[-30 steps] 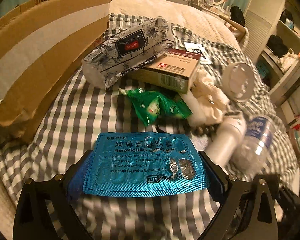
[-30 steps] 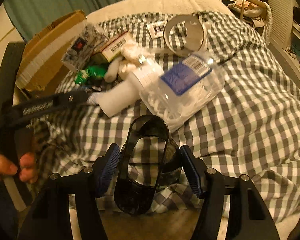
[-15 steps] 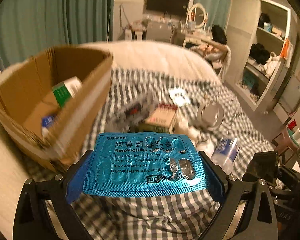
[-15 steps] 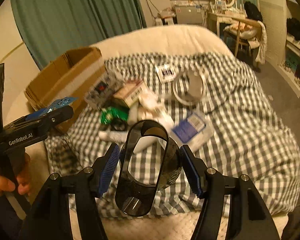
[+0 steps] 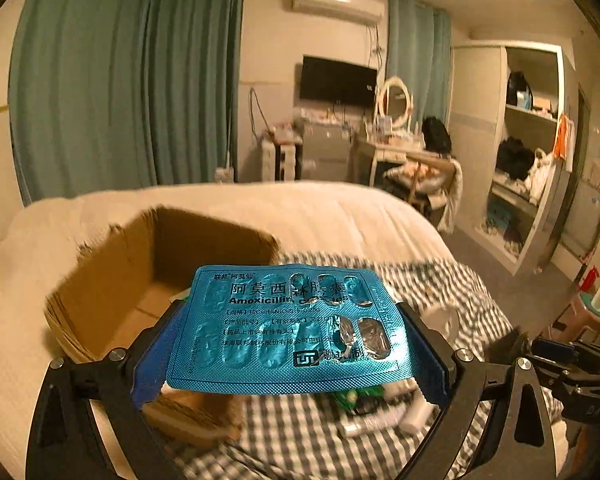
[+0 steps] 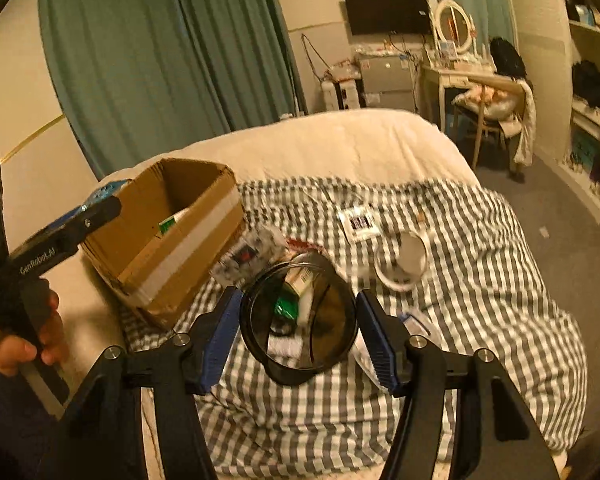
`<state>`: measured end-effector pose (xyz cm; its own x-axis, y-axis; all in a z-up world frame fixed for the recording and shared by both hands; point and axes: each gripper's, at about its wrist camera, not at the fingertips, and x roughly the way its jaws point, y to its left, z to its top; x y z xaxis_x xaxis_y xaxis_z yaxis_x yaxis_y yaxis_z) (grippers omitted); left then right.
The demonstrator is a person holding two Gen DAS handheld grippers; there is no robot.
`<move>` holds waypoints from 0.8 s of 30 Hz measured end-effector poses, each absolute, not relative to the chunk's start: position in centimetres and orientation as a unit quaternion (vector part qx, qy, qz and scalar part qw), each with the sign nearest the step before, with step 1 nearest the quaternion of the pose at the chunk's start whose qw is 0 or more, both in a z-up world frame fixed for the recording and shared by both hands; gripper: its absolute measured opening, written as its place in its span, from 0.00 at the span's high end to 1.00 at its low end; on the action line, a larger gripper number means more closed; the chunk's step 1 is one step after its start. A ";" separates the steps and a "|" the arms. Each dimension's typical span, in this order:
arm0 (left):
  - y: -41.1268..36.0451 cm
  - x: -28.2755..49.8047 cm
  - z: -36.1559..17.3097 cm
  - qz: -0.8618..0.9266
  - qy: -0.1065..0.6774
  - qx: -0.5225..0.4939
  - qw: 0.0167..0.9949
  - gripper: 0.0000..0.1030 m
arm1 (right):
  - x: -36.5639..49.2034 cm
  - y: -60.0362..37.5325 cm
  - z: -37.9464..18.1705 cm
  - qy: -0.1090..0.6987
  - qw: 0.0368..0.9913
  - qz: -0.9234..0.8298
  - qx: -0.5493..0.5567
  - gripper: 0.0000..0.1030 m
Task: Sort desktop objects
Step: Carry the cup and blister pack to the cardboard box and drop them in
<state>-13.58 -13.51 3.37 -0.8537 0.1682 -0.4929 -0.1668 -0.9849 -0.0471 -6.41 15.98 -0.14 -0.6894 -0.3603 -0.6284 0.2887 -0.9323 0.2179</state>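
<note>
Bed [image 6: 360,148] with a cream cover fills the middle of both views, and a grey-and-white checked blanket [image 6: 480,280] lies over its near and right part. Open cardboard box [image 6: 168,240], banded with pale tape on its right wall, stands on the left side of the bed, partly on the blanket's left edge; a green-and-white carton [image 6: 172,220] shows inside it. Right of the box, on the blanket, lies a loose cluster of objects: a patterned tissue pack [image 6: 248,258] just beside the box, a round white lid [image 6: 402,266] farther right, and a small white card [image 6: 358,220] beyond it. Left gripper [image 5: 288,344], held by a hand [image 6: 24,344] at the far left of the right wrist view, is clamped on a blue amoxicillin blister sheet [image 5: 288,328], several pockets of it broken open, raised above the near rim of the box. Right gripper [image 6: 298,324] is closed against the sides of a dark translucent round container [image 6: 300,320], held above the near part of the blanket, with the cluster visible through its wall.
</note>
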 end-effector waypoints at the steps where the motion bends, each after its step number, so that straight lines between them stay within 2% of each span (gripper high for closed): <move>1: -14.2 -13.9 3.9 0.965 -0.003 -0.248 0.087 0.03 | -6.6 15.5 0.3 -0.050 0.179 -0.918 0.350 0.67; 8: -17.1 -15.2 5.0 0.971 -0.017 -0.218 0.092 0.03 | -8.2 10.7 2.2 -0.006 0.193 -0.922 0.335 0.69; 9: -17.6 -15.2 4.6 0.972 -0.018 -0.216 0.092 0.03 | -8.5 10.7 1.5 -0.011 0.197 -0.918 0.343 0.64; 10: -17.9 -15.3 4.2 0.972 -0.019 -0.215 0.094 0.03 | -8.7 10.7 0.7 -0.014 0.197 -0.915 0.352 0.48; 11: -18.2 -15.4 3.8 0.972 -0.020 -0.215 0.096 0.03 | -8.8 10.8 -0.2 -0.014 0.189 -0.914 0.359 0.42; 19: -19.2 -16.6 -0.8 0.967 -0.058 -0.227 0.105 0.03 | -7.1 15.8 -12.9 0.016 0.040 -0.878 0.477 0.40; 20: -19.3 -16.8 -1.2 0.966 -0.062 -0.227 0.108 0.03 | -6.8 16.5 -13.4 0.011 0.029 -0.876 0.481 0.38; 21: -19.3 -16.9 -1.7 0.965 -0.066 -0.228 0.109 0.03 | -6.6 17.8 -14.1 -0.012 0.020 -0.871 0.491 0.29; 22: -19.4 -17.1 -2.1 0.964 -0.071 -0.230 0.111 0.03 | -6.5 18.6 -14.6 -0.032 0.017 -0.866 0.498 0.25; 24: -19.5 -17.4 -2.8 0.962 -0.081 -0.237 0.113 0.03 | -6.9 19.4 -15.2 -0.052 0.015 -0.862 0.504 0.25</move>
